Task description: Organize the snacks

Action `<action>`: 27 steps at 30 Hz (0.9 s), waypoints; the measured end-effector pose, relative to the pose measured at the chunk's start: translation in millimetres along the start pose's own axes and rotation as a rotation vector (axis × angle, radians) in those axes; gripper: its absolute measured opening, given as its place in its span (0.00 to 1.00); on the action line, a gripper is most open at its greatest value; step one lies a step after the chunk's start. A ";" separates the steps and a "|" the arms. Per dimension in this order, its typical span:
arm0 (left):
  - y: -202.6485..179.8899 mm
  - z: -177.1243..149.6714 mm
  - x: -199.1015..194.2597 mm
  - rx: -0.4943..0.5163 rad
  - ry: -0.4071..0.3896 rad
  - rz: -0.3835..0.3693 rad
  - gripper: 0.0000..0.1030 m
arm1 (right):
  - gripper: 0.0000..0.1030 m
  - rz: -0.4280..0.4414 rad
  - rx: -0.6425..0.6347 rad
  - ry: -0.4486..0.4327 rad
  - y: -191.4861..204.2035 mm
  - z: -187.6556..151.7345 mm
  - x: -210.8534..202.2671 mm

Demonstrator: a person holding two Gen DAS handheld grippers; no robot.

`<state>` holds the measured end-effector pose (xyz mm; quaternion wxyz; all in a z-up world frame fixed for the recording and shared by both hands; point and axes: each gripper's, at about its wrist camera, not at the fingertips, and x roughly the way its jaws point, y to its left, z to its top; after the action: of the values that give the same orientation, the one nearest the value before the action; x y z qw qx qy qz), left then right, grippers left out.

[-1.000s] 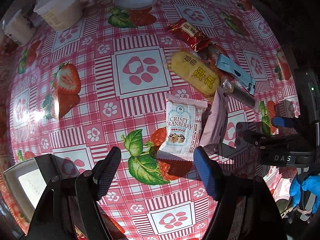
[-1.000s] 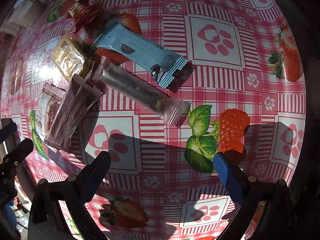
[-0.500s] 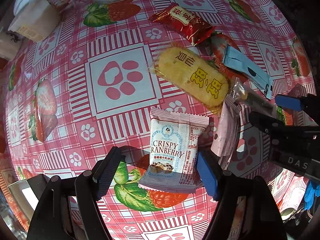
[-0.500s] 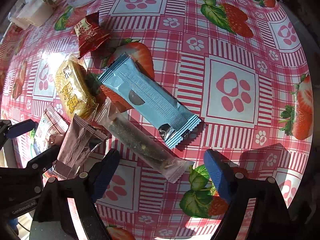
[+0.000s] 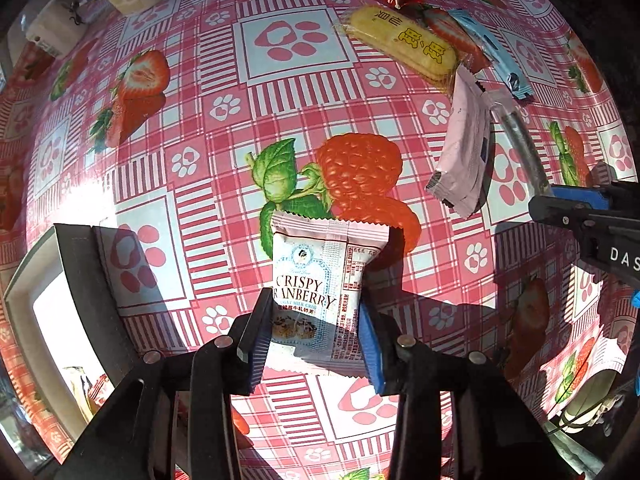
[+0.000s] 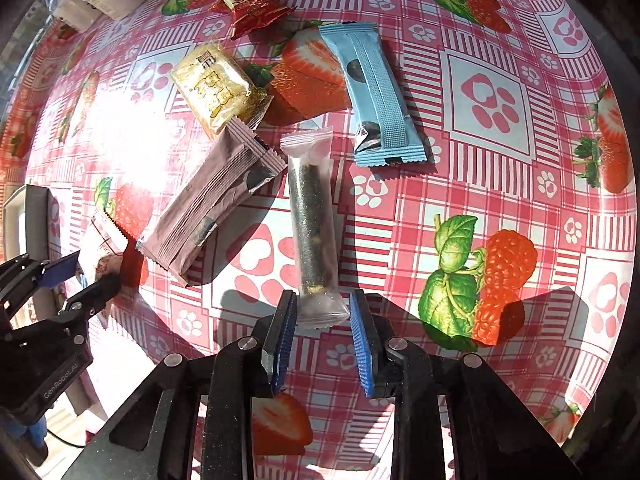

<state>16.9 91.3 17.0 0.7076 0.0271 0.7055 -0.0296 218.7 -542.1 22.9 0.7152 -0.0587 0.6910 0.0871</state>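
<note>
While the left gripper (image 5: 316, 332) clamps the cranberry packet (image 5: 320, 292), the right gripper (image 6: 323, 338) narrowly brackets the clear-wrapped bar (image 6: 314, 232), pink sachet (image 6: 208, 204) beside it.

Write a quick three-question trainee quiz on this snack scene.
1. True or false: the left tool grips the Crispy Cranberry packet.
2. Which snack has one end between the fingers of the right tool? A) blue bar B) clear-wrapped dark bar C) red packet
3. How many wrapped snacks lie on the tablecloth outside both tools?

Key: 1 true; 2 B; 3 four.
</note>
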 end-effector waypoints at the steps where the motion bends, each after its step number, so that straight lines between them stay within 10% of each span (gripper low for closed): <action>1: 2.4 -12.9 0.8 0.001 0.011 0.000 0.42 | 0.29 0.009 0.013 0.010 -7.9 -7.6 1.0; 10: 11.9 -87.8 4.9 0.050 0.053 -0.014 0.61 | 0.33 0.060 0.122 0.137 -89.1 -87.6 10.5; 12: 27.5 -96.7 3.5 0.029 0.040 -0.020 0.66 | 0.80 0.041 0.165 0.134 -116.1 -88.7 7.9; 14: 40.2 -97.5 -0.2 0.012 0.023 -0.022 0.72 | 0.85 0.032 0.220 0.099 -143.2 -88.4 -1.2; 27: 25.4 -68.1 10.9 0.123 0.036 0.013 0.81 | 0.92 -0.051 0.127 0.120 -236.3 14.5 4.8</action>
<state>-48.9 122.0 5.8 0.6919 0.0756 0.7148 -0.0681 281.6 -770.0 10.1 0.6767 -0.0361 0.7351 0.0212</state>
